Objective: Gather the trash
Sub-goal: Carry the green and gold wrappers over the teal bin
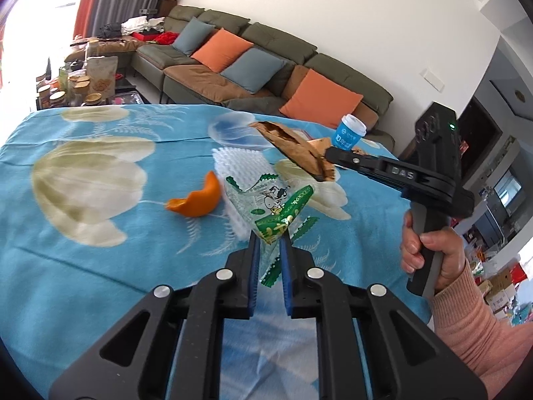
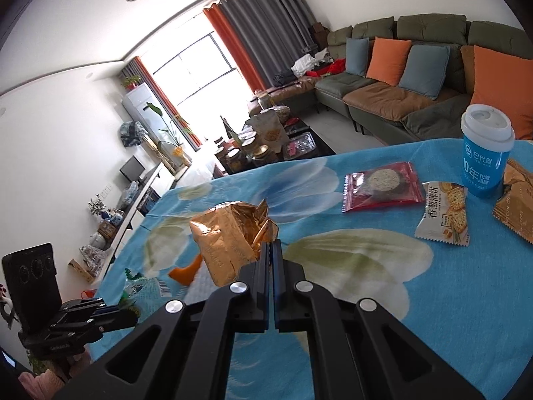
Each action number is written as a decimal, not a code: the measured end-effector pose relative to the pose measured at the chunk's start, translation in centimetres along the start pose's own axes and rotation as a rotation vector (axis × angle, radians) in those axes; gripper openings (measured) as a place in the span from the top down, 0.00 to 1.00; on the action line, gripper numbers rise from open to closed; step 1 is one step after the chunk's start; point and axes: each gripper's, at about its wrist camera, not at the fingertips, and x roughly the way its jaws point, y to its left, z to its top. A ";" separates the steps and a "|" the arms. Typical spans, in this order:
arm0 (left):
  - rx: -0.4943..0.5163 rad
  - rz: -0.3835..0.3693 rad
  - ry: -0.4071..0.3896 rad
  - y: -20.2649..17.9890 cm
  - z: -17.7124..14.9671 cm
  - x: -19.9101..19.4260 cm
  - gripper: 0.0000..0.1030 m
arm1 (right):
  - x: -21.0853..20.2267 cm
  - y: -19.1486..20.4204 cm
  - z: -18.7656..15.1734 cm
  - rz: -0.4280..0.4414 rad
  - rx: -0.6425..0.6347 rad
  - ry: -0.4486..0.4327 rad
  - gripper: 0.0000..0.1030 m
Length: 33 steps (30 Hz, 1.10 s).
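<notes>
Left fingers [image 1: 269,245] pinch a clear green-printed plastic wrapper [image 1: 271,205] above the blue floral worktop [image 1: 83,266]. Right fingers [image 2: 270,250] clamp a crumpled gold foil wrapper [image 2: 230,236]. Curved orange peel [image 1: 196,201] lies at the clear wrapper's nine o'clock.

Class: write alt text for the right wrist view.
The right gripper is shut on a crumpled gold wrapper, held above a blue floral tablecloth. Beyond lie a red snack packet, a cracker packet and a blue lidded cup.
</notes>
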 end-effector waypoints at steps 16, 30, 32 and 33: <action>-0.050 0.124 -0.065 3.0 -3.8 -6.5 0.88 | -0.2 7.5 -3.7 0.140 -0.069 -0.006 0.99; -0.123 0.193 -0.095 5.5 -7.3 -10.3 0.88 | 1.6 11.7 -6.0 0.195 -0.097 0.030 0.99; -0.139 0.201 -0.096 5.9 -7.7 -10.7 0.88 | 1.8 12.1 -6.2 0.203 -0.103 0.036 0.99; -0.146 0.206 -0.099 6.1 -7.9 -10.9 0.88 | 1.9 12.3 -6.2 0.208 -0.105 0.038 0.99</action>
